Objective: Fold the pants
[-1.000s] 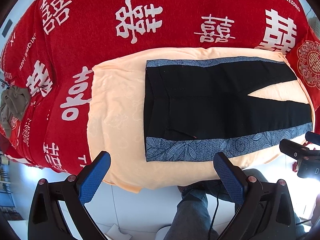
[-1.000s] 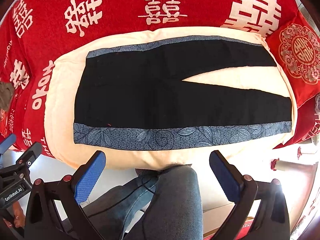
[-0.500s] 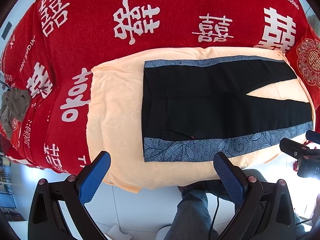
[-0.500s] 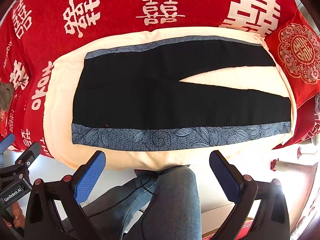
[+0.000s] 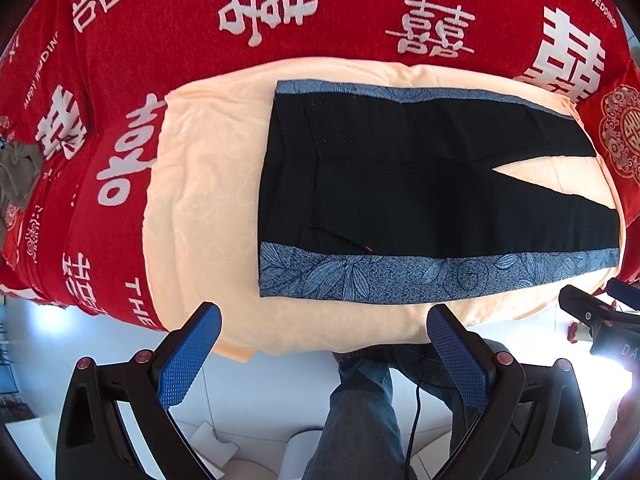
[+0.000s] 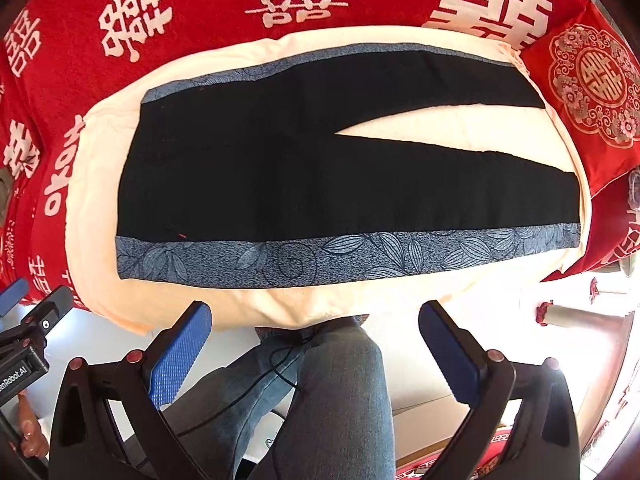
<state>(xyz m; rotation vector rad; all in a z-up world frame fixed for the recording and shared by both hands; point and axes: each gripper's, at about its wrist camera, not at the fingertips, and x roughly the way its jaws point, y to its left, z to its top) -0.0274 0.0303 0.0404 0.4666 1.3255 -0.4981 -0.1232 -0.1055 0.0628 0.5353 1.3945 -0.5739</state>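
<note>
Black pants (image 5: 420, 188) (image 6: 304, 168) with blue leaf-patterned side bands lie flat on a peach towel (image 5: 200, 208) (image 6: 400, 298). The waist is at the left and the two legs spread apart toward the right. My left gripper (image 5: 324, 316) hangs open above the near edge of the towel, below the waist end, holding nothing. My right gripper (image 6: 316, 314) is open too, off the near edge below the middle of the pants, with nothing between its blue pads (image 6: 180, 354).
A red blanket (image 5: 168, 20) with white characters covers the bed. A red patterned cushion (image 6: 592, 88) sits at the right end. A grey-brown cloth (image 5: 18, 172) lies far left. A person's jeans-clad legs (image 6: 332, 400) and white floor are below.
Both grippers have shifted slightly; the pants sit a little lower and nearer in the left wrist view. The pants themselves have not moved.
</note>
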